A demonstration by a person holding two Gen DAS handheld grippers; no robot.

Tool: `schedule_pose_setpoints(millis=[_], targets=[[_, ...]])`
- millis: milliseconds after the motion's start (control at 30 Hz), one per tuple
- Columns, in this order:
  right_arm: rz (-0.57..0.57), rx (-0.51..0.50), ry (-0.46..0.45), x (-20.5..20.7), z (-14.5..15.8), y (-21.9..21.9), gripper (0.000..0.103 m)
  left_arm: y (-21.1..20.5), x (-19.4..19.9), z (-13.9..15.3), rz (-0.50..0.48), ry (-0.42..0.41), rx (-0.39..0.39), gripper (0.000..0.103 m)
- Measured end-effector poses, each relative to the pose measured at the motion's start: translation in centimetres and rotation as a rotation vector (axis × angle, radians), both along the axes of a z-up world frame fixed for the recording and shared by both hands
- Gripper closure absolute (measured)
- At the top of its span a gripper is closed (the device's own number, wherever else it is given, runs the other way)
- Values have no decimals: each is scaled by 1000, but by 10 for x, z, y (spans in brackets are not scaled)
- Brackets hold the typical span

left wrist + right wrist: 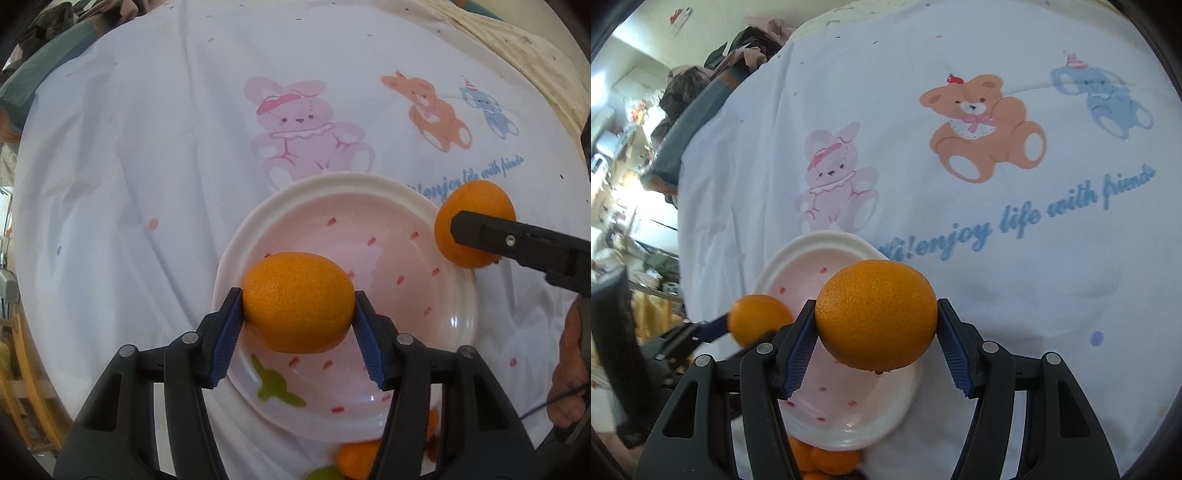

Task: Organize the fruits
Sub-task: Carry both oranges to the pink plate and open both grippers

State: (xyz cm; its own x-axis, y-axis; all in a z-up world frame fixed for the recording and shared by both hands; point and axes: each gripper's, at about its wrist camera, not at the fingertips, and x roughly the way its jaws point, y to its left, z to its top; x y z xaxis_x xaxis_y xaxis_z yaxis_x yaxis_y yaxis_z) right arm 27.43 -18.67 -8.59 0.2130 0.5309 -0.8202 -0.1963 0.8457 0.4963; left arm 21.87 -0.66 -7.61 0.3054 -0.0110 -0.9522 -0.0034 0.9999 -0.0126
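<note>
Over the pink bowl [236, 258] with its white rim, set on a white cloth [129, 184] printed with a rabbit and bears, both tools carry fruit. The left gripper [298, 325] is clenched on an orange [297, 301], its blue pads pressed to either flank, and the fruit hangs above the bowl's near-left part. The right gripper [876, 341] likewise grips a second orange [875, 319], which sits over the bowl's right rim rather than its middle. Judged from the task, the step in hand is setting both oranges down into the bowl. To do it well, each should be lowered until it nearly rests on the bowl's floor before the pads part, since round fruit let go from height may roll or bounce out; the right one should first be brought further inside the rim, and the two kept apart so they do not knock. The left wrist view shows the bowl's interior clearly, with its red flecks and a green mark, and a bare hand [570, 369] at the right edge. The right wrist view alone shows more oranges [827, 459] heaped just beyond the bowl's near edge, and a cluttered room to the far left.
</note>
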Motion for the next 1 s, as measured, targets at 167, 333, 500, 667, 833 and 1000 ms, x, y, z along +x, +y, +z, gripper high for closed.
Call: schedule_pose_setpoints(millis=[167,333,500,667,833,1000], targets=[[29,62,20,6,-1,12,38,13,13,-3,41,-2,-33,48],[27,79,72,12,-14,21,37,9,13,-7,20,-2,-29,46],[2,103,121,14,-22,19,36,5,14,-10,9,1,-10,36],[3,94,117,12,-21,20,29,6,11,-13,21,5,-17,14],[-35,116,56,14,-4,10,22,10,6,-7,32,-10,-20,13],[-35,121,26,14,6,4,22,20,5,5,57,-42,-34,13]])
